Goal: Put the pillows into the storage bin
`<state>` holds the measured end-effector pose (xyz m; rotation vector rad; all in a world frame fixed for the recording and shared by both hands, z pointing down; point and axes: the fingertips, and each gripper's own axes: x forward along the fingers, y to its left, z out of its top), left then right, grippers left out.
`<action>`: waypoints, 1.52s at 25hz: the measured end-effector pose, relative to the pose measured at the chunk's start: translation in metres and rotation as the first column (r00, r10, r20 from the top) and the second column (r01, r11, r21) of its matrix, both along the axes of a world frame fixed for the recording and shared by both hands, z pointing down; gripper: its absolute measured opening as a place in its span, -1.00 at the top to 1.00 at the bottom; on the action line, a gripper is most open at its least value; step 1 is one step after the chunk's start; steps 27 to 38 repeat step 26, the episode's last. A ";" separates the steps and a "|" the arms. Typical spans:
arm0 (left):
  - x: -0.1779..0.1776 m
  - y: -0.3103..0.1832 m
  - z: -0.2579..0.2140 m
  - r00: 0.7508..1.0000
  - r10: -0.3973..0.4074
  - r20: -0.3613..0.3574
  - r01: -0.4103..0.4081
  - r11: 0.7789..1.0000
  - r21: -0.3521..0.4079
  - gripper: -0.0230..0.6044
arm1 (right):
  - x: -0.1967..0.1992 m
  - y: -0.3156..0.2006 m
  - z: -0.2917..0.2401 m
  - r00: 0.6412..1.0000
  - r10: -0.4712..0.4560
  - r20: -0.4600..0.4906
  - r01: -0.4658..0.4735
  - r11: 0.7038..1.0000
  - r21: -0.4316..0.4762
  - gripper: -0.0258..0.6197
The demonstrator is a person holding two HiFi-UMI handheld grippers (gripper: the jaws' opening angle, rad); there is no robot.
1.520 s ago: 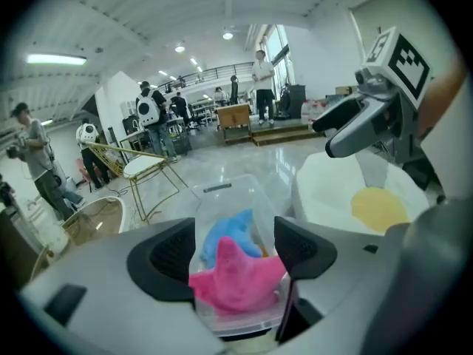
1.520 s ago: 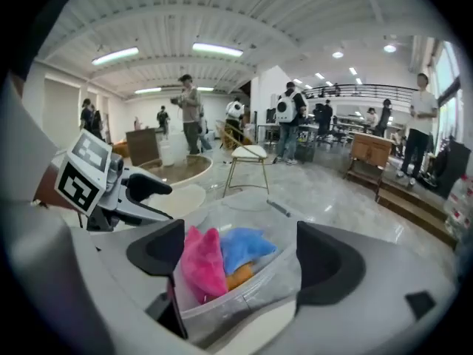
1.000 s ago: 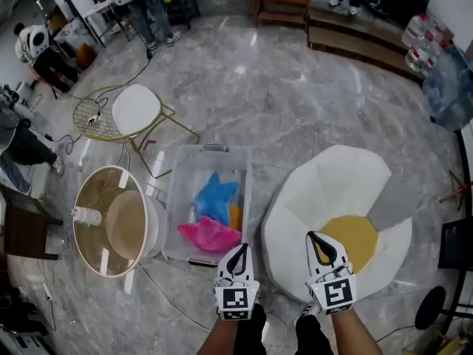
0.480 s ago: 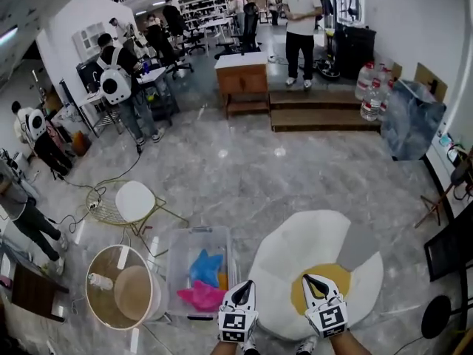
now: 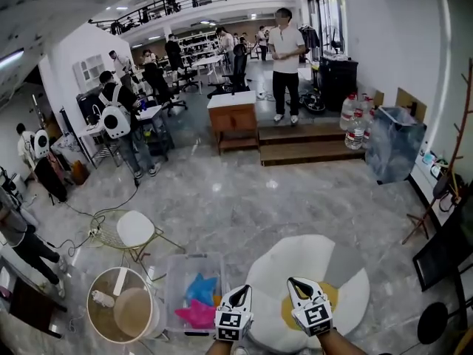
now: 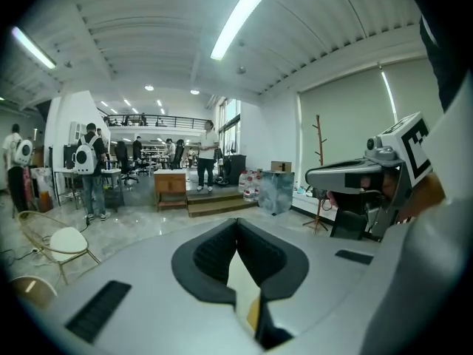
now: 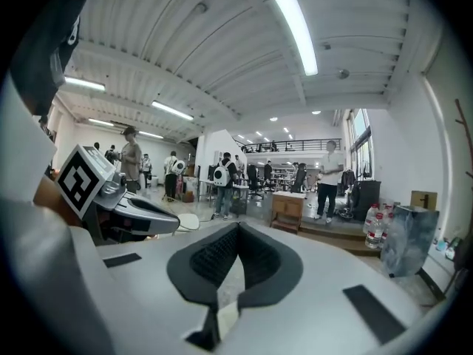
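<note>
Left tongs [image 5: 242, 290] and right tongs [image 5: 294, 282]: both clenched, empty. Blue pillow [image 5: 201, 287] and pink pillow [image 5: 196, 315] lie in the storage bin [image 5: 177, 262]. The egg-shaped cushion [image 5: 310, 261] rests on the floor beside it; being broader than the bin, it may catch on the rim.

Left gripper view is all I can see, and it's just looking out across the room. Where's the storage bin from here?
Observer: In the head view the storage bin sits on the floor below, just left of the left gripper.
Operator: Anything in it?
Observer: A blue pillow and a pink pillow lie inside.
Operator: And the right gripper?
Observer: In its own view the right gripper is shut, with nothing between its jaws.
</note>
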<state>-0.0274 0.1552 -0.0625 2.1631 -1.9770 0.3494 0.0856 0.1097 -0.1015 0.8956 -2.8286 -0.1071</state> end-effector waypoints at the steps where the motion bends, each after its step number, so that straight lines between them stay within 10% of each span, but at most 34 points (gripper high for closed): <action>1: 0.000 0.003 -0.002 1.000 -0.003 -0.001 0.003 1.000 0.006 0.87 | 0.000 0.002 -0.002 1.000 -0.003 -0.006 0.003 1.000 0.013 0.88; 38: 0.006 0.023 -0.050 0.994 -0.106 0.030 0.100 0.984 0.147 0.87 | 0.041 -0.007 -0.046 0.995 0.064 0.074 -0.065 0.998 0.013 0.89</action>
